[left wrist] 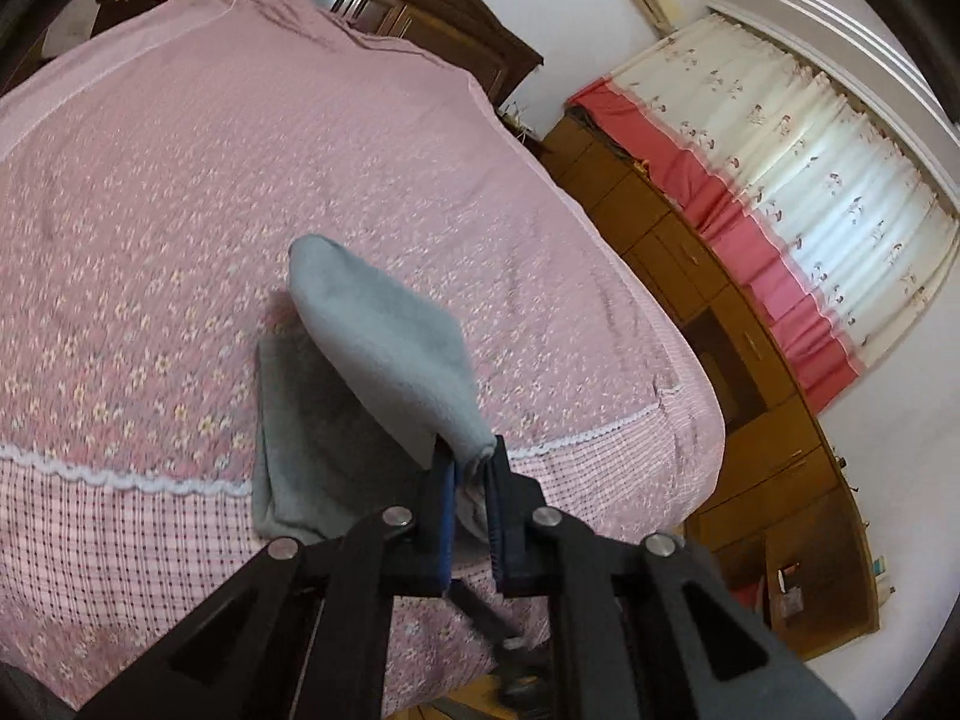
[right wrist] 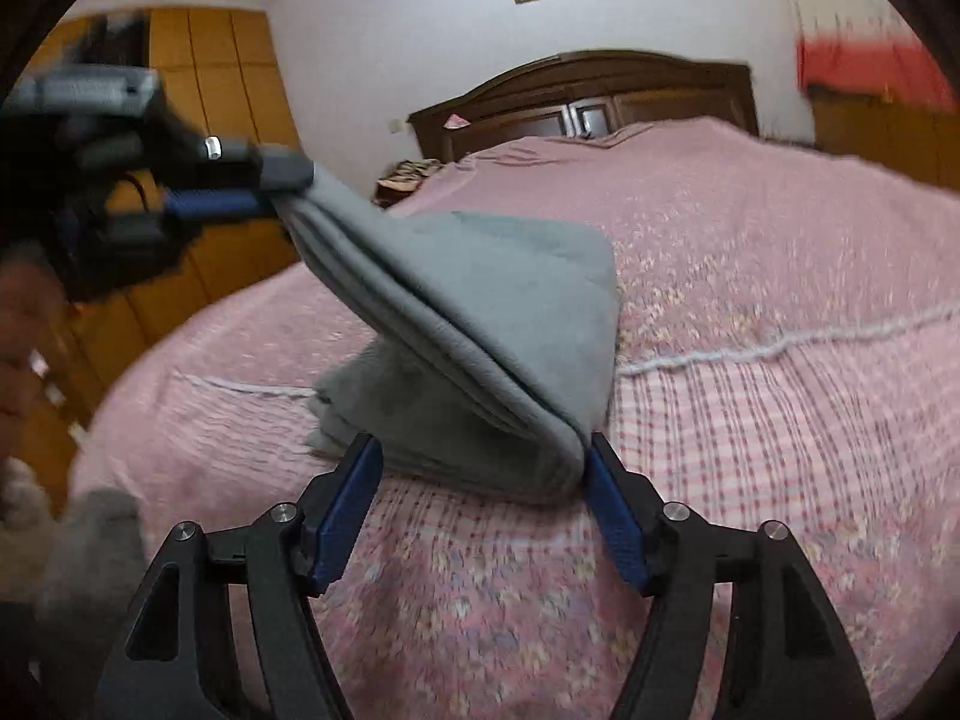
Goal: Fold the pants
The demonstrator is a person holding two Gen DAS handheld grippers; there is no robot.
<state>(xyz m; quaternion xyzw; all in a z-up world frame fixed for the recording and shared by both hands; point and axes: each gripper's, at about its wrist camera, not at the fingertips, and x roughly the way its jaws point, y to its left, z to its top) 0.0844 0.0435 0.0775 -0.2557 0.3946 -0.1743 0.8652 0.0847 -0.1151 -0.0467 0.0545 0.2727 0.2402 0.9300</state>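
The grey pants [left wrist: 384, 348] lie folded on the pink floral bedspread [left wrist: 180, 210] near its front edge. My left gripper [left wrist: 471, 468] is shut on a corner of the top layers and holds them raised above the lower fold [left wrist: 300, 450]. In the right wrist view that left gripper [right wrist: 282, 192] appears at upper left, pinching the lifted grey pants [right wrist: 510, 300]. My right gripper [right wrist: 483, 474] stands open, jaws wide apart; the raised fold's lower corner hangs just by its right pad [right wrist: 612, 516], and no pad presses on cloth.
A dark wooden headboard [right wrist: 600, 96] stands at the far end of the bed. Wooden cabinets [left wrist: 690, 252] and a red and white curtain [left wrist: 810, 210] line the right wall. A person's hand [right wrist: 24, 348] shows at the left edge.
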